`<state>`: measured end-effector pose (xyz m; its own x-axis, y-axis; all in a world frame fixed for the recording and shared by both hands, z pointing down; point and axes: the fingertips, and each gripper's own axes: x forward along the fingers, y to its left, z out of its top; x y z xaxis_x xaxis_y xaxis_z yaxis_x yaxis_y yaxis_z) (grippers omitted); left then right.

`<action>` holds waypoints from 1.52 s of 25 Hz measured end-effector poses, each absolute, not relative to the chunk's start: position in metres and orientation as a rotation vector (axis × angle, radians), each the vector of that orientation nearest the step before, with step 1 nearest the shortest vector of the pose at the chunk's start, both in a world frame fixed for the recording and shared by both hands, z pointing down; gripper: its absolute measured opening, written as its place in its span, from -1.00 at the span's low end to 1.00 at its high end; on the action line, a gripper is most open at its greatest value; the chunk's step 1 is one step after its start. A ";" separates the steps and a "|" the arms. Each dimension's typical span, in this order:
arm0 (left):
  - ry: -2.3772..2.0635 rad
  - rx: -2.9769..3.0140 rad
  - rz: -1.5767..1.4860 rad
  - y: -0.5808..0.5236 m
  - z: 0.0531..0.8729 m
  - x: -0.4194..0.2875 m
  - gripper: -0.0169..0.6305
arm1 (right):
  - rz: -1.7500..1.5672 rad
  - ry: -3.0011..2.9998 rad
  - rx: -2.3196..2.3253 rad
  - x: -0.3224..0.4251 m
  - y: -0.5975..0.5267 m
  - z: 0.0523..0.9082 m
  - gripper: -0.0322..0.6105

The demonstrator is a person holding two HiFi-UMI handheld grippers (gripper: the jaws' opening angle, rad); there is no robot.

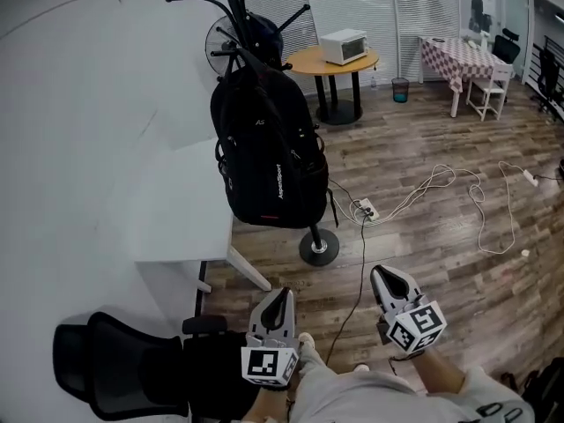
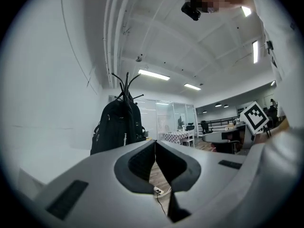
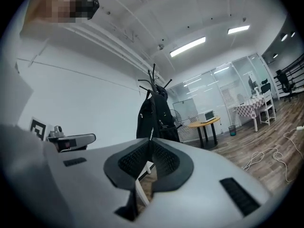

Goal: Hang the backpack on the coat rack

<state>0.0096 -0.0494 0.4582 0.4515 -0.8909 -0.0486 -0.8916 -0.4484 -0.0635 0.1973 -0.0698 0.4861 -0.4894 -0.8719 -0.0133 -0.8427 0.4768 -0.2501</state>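
Note:
A black backpack [image 1: 264, 148] hangs on the black coat rack [image 1: 319, 248], whose hooks rise above it. Both grippers are low in the head view, well back from the rack and apart from the backpack. My left gripper [image 1: 284, 293] is shut with nothing between its jaws. My right gripper [image 1: 379, 271] is also shut and empty. In the left gripper view the backpack [image 2: 116, 127] hangs beyond the closed tips of the left gripper [image 2: 155, 141], to their left. In the right gripper view the backpack [image 3: 154, 120] hangs straight past the meeting tips of the right gripper [image 3: 151, 140].
A white desk [image 1: 176, 210] stands left of the rack, with a black office chair [image 1: 115, 364] at the lower left. Cables and a power strip [image 1: 366, 208] lie on the wood floor. A round table [image 1: 308, 62] with a microwave [image 1: 344, 47] stands behind.

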 end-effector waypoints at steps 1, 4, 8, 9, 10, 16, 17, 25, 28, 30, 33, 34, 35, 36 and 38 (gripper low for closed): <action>1.614 -2.609 0.005 -0.041 0.460 0.012 -0.91 | -0.334 2.583 -1.490 0.198 -0.062 0.488 -0.81; 1.638 -2.607 -0.025 -0.019 0.462 0.018 -0.91 | -0.378 2.595 -1.444 0.199 -0.038 0.493 -0.81; 1.660 -2.591 -0.058 -0.003 0.456 0.022 -0.91 | -0.442 2.608 -1.389 0.192 -0.024 0.502 -0.80; 1.661 -2.587 -0.064 0.001 0.455 0.022 -0.91 | -0.456 2.612 -1.375 0.189 -0.022 0.504 -0.80; 1.661 -2.582 -0.069 0.005 0.454 0.022 -0.91 | -0.464 2.618 -1.361 0.186 -0.019 0.506 -0.80; 1.701 -2.567 -0.098 0.022 0.455 0.009 -0.91 | -0.495 2.646 -1.294 0.166 -0.011 0.510 -0.80; 1.708 -2.570 -0.094 0.023 0.457 0.006 -0.91 | -0.497 2.653 -1.288 0.162 -0.010 0.511 -0.80; 1.719 -2.634 -0.056 0.030 0.465 -0.024 -0.91 | -0.467 2.692 -1.328 0.142 0.003 0.505 -0.80; 1.683 -2.668 -0.034 0.031 0.469 -0.034 -0.91 | -0.464 2.689 -1.367 0.135 0.012 0.503 -0.80; 1.660 -2.689 -0.017 0.033 0.473 -0.041 -0.91 | -0.454 2.693 -1.389 0.129 0.019 0.502 -0.80; 1.645 -2.718 0.007 0.037 0.480 -0.049 -0.91 | -0.460 2.686 -1.413 0.120 0.031 0.501 -0.80; 1.645 -2.724 0.013 0.038 0.481 -0.052 -0.91 | -0.469 2.684 -1.416 0.116 0.035 0.502 -0.80; 1.648 -2.728 0.020 0.040 0.482 -0.056 -0.91 | -0.475 2.685 -1.419 0.111 0.038 0.503 -0.80; 1.651 -2.733 0.030 0.042 0.484 -0.059 -0.91 | -0.476 2.689 -1.423 0.105 0.041 0.503 -0.80; 1.654 -2.747 0.045 0.048 0.490 -0.064 -0.91 | -0.468 2.695 -1.429 0.096 0.047 0.504 -0.80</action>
<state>-0.0638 0.0477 0.4896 0.4683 -0.8835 0.0097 -0.8817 -0.4666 0.0700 0.0959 0.0470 0.5037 -0.5698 -0.8166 0.0918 -0.7998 0.5255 -0.2903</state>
